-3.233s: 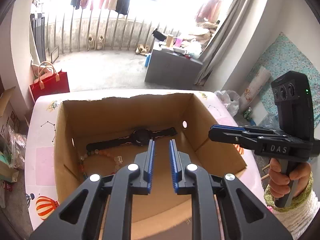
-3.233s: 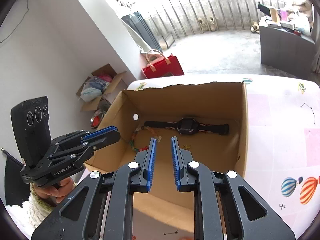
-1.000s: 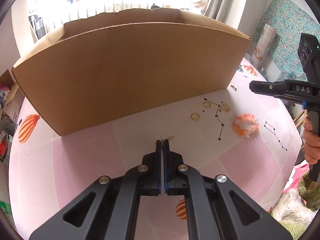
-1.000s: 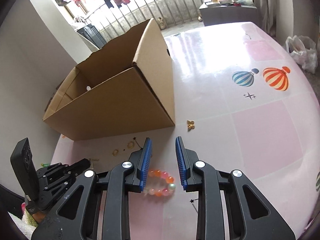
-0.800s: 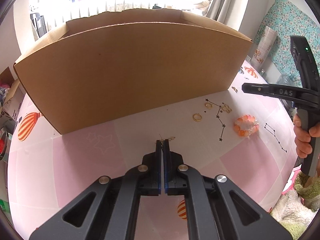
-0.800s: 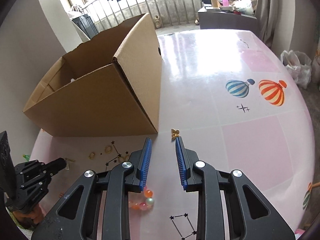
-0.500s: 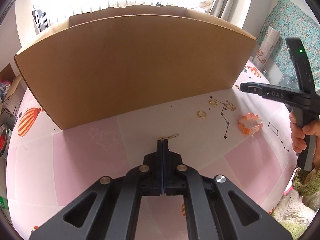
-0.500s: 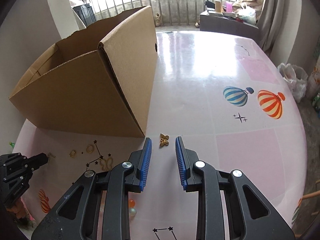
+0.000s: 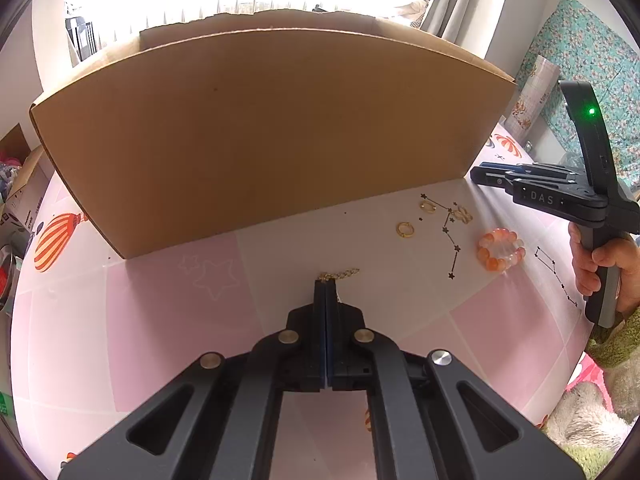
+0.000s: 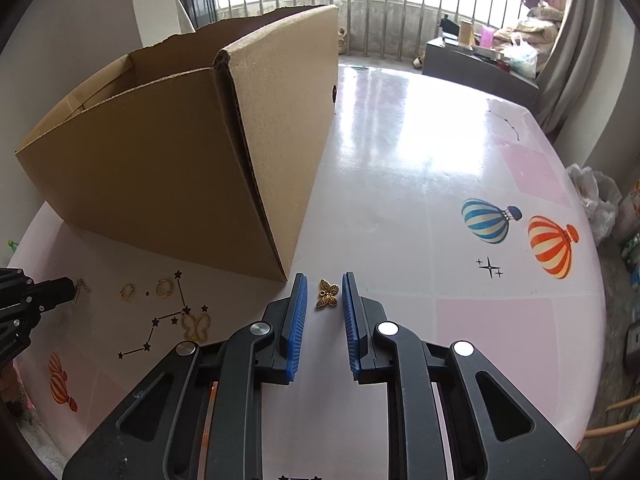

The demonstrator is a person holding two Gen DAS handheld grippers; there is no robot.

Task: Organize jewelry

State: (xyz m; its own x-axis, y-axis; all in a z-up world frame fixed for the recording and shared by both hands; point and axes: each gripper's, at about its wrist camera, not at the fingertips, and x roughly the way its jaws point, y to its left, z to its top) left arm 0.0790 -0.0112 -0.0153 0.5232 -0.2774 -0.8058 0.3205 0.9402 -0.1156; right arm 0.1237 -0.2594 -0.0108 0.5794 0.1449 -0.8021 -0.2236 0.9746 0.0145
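The right gripper (image 10: 324, 294) stands low over the table (image 10: 420, 168), its jaws have just been closing, and the butterfly charm (image 10: 327, 293) lies between the blue pads, which do not press it yet. The charm rests flat on the table, just beside the near corner of the cardboard box (image 10: 168, 168). I judge it light, stiff and thin, so it can slip away; the pads should take it across the two wings, close to the surface. Its long axis seems to run a little slanted, from the small loop at the far upper side toward the gripper.

The left gripper (image 9: 326, 286) is pressed together on a thin gold chain (image 9: 340, 275), whose free end trails to the right on the table. Two gold rings (image 9: 405, 229), a gold outline butterfly (image 9: 463, 214) and a bead bracelet (image 9: 501, 249) lie further right, still outside the box
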